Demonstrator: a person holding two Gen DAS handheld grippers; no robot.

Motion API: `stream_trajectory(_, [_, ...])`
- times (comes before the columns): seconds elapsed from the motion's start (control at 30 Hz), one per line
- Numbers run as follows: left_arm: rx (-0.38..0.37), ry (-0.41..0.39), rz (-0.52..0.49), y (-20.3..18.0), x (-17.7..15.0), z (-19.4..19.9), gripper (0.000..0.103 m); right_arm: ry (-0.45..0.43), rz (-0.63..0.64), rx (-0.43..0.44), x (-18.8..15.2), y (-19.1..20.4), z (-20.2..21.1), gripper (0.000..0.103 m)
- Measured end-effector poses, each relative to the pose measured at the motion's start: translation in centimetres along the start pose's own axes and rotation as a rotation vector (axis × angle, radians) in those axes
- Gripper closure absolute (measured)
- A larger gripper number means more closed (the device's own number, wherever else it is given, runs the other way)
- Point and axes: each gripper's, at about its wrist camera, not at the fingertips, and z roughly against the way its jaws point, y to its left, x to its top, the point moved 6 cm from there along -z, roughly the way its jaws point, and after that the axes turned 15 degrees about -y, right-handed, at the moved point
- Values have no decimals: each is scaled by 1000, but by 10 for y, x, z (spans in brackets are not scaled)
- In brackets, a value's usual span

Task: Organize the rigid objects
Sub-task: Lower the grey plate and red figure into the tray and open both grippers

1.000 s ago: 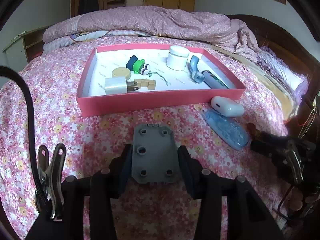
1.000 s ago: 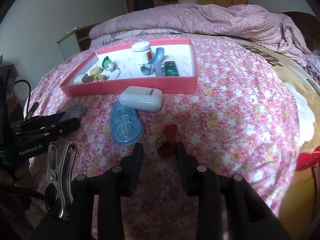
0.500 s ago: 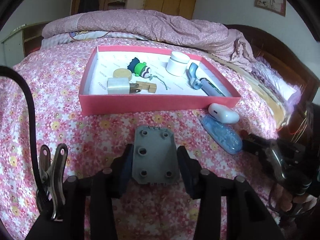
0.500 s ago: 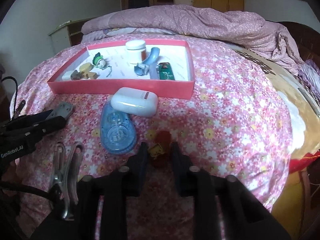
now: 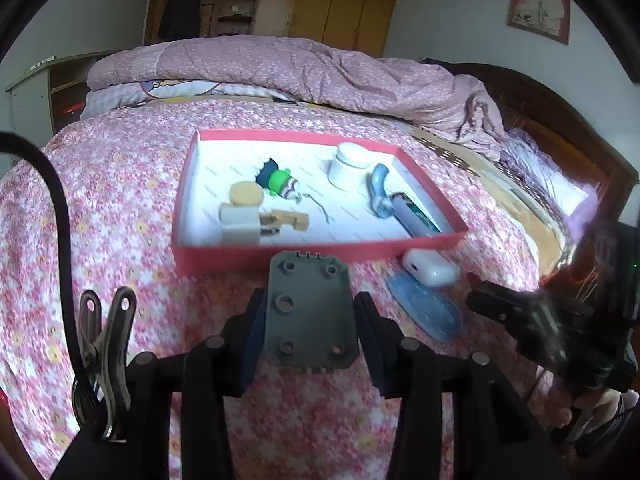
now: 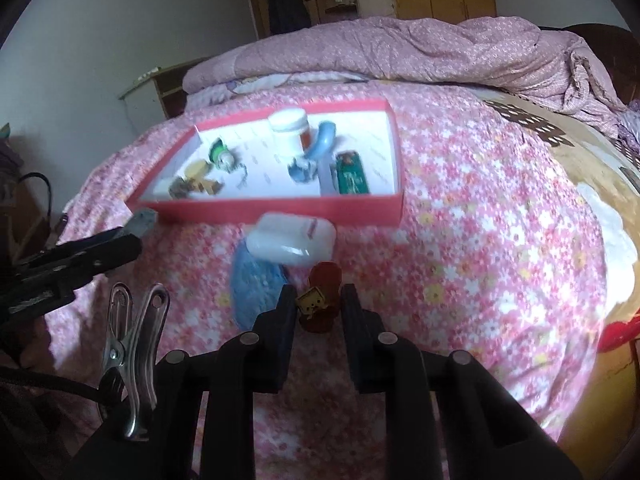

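My left gripper [image 5: 310, 300] is shut on a grey plate with round holes [image 5: 310, 320] and holds it above the flowered bedspread, just short of the red box [image 5: 224, 258]. My right gripper [image 6: 318, 300] is shut on a small red-brown piece with a tiny cardboard-box figure on it [image 6: 325, 280]. A white earbud case [image 6: 290, 238] lies against the front wall of the red box [image 6: 360, 212], resting on a blue oval dispenser [image 6: 256, 284]. Both also show in the left wrist view, the white case [image 5: 430, 270] and the blue dispenser [image 5: 424, 308].
Inside the box lie a white plug [image 5: 240, 224], a wooden disc [image 5: 246, 192], a green figure keychain [image 5: 280, 180], a white jar [image 5: 350, 164], a blue razor [image 5: 380, 192] and a green tube [image 5: 416, 216]. A folded quilt [image 5: 280, 72] is heaped behind. A wooden bed frame [image 5: 560, 120] stands right.
The left gripper rose with the grey plate and came nearer the box. The right jaws narrowed and closed on the red-brown piece.
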Motion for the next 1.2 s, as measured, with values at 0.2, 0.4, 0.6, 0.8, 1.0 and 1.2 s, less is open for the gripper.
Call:
stream_trajectory(0.2, [15,-22,16,11,29,-12,57,-50,44,23,31,7,-3,80])
stream_trajectory(0.4, [52,-45,29,20,55,-35,57,-78,58,18,55,2,-22,80])
stream_trajectory(0.6, [87,-43,15,20,69,-66,57,-85,50,-31,73,-14,-51,80])
stream_trajectory(0.8, [123,-43,7,24,78,-91,57,-96,36,-41,93,-25,-77,80])
stream_trajectory(1.0, [157,-26,23,35,80,-112,57,-78,26,-42,99,-32,-100,80])
stream_trajectory(1.2, [162,-12,25,39,80,-124,57,-58,21,-45,99,-34,-115,80])
